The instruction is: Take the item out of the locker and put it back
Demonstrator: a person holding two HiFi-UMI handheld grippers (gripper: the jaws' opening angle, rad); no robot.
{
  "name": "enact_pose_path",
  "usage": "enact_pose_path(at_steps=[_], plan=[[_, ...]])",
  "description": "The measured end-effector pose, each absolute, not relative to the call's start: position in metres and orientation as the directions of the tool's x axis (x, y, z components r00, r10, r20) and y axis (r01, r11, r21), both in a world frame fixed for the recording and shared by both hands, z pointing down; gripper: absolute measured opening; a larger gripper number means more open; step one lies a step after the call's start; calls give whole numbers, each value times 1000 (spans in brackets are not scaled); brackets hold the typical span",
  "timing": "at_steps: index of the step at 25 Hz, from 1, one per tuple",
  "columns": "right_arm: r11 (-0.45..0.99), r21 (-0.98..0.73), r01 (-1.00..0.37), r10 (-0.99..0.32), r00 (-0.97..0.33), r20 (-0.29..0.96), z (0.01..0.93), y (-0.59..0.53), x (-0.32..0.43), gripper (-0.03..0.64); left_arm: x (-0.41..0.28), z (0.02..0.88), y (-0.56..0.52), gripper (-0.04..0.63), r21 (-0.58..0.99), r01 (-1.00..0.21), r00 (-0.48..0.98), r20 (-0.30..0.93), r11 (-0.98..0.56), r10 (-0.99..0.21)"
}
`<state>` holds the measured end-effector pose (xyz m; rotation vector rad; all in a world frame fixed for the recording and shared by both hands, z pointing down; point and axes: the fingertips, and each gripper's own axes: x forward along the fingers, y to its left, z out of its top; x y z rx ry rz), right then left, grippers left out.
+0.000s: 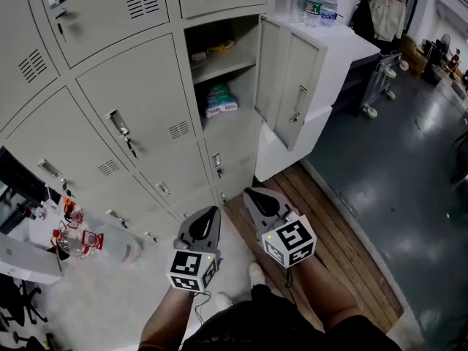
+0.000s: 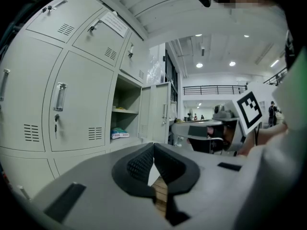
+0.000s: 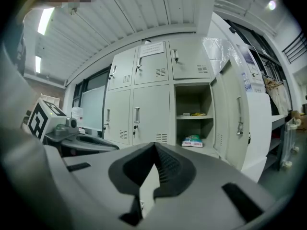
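Note:
A grey locker (image 1: 219, 86) stands with its door (image 1: 289, 86) swung open to the right. On its lower shelf lies a blue and green packet (image 1: 219, 99) (image 2: 119, 134) (image 3: 193, 141). A yellow item (image 1: 221, 46) rests on the upper shelf. My left gripper (image 1: 207, 214) (image 2: 153, 147) is shut and holds nothing. Beside it my right gripper (image 1: 256, 196) (image 3: 154, 147) is shut and holds nothing too. Both hang low in front of the person, well short of the locker.
More closed locker doors (image 1: 139, 123) fill the wall to the left. Water bottles (image 1: 318, 2) stand on a white cabinet (image 1: 344, 50) behind the open door. A wooden pallet (image 1: 329, 225) lies on the floor. A cluttered desk corner (image 1: 44, 240) is at the left.

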<state>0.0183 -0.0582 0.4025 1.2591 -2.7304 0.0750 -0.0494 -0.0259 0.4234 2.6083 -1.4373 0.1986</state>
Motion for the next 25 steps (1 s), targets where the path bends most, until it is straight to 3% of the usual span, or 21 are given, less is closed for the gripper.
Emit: enact_pose_path(at_steps=[25], plan=[[736,51,-675,-674,-724,147,413,-188,59,-5,-1,432,-140,5,73,-915,404,179,-397,-897]])
